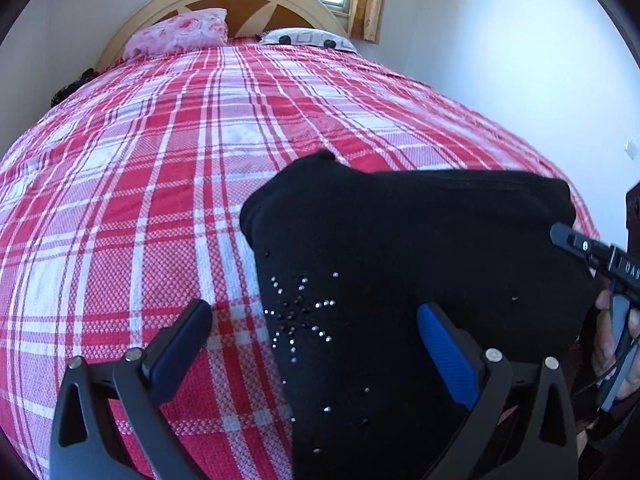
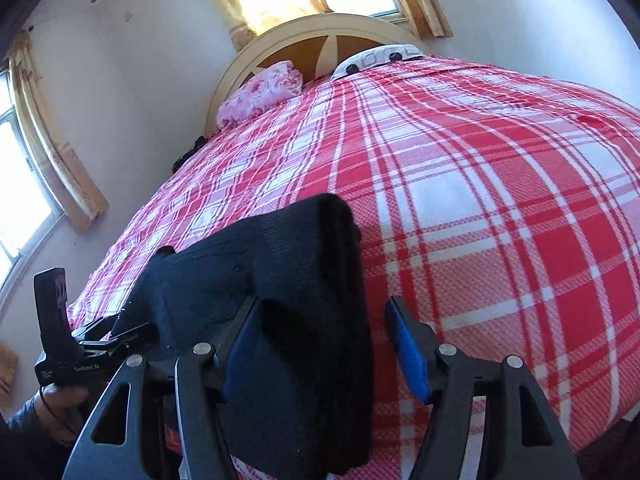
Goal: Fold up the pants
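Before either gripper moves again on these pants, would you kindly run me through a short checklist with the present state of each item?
1. Left gripper open: ok, wide apart over the pants' left edge.
2. Right gripper open: ok, pads apart, cloth between them, not pinched.
3. Pants fully on the bedspread: cannot tell, near end hidden below both views.
4. Pants lying flat: not ok, a fold stands up in the right wrist view.
5. Space on the bed beyond the pants: ok, only plaid up to the pillows.
6. Grippers apart from each other: ok, at opposite edges.
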Motion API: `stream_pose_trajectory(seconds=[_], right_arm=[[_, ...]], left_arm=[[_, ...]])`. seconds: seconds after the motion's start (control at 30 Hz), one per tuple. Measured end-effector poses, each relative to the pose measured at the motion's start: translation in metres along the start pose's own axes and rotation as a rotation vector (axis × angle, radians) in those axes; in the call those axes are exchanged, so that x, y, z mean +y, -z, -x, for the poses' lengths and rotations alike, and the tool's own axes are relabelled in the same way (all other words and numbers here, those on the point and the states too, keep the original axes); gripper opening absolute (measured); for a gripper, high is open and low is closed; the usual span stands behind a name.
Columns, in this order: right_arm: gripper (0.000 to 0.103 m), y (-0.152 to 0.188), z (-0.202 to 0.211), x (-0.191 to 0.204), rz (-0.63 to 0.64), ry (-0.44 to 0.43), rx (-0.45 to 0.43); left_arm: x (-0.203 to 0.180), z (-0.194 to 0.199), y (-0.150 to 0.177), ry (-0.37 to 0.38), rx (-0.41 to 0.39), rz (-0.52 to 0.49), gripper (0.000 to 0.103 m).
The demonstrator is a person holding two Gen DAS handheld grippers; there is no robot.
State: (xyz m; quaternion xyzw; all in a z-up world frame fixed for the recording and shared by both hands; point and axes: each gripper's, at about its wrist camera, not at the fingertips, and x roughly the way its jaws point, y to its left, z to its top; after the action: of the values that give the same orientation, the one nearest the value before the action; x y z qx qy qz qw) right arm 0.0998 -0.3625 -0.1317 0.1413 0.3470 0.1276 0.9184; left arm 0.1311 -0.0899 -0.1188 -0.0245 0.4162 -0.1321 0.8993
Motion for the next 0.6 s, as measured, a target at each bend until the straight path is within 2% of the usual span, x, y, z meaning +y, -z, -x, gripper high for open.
stream_pose_trajectory(seconds=[0.23,0.37,0.53,0.6], right_arm=[[0.064,-0.003,-0.005,-0.006,-0.047,-0.021,-0.006],[0.052,-0.003,-0.003,-0.006,-0.061,-0.072,0.003],[0.051,-0.003,-0.006,-0.009,-0.075,-0.075,0.016],[0.045,-0.002,-0.006,-0.003,-0.058,-0.096,0.024]], left_arm=[[0.002,-0.002,-0.003,0.004,0.019,0.026,0.103],[0.003,0.000,0.000,0.016,-0.004,0.018,0.103],[0.003,-0.001,-0.002,0.023,0.006,0.011,0.103],[0.006,0.001,0.000,0.042,-0.004,0.017,0.103]])
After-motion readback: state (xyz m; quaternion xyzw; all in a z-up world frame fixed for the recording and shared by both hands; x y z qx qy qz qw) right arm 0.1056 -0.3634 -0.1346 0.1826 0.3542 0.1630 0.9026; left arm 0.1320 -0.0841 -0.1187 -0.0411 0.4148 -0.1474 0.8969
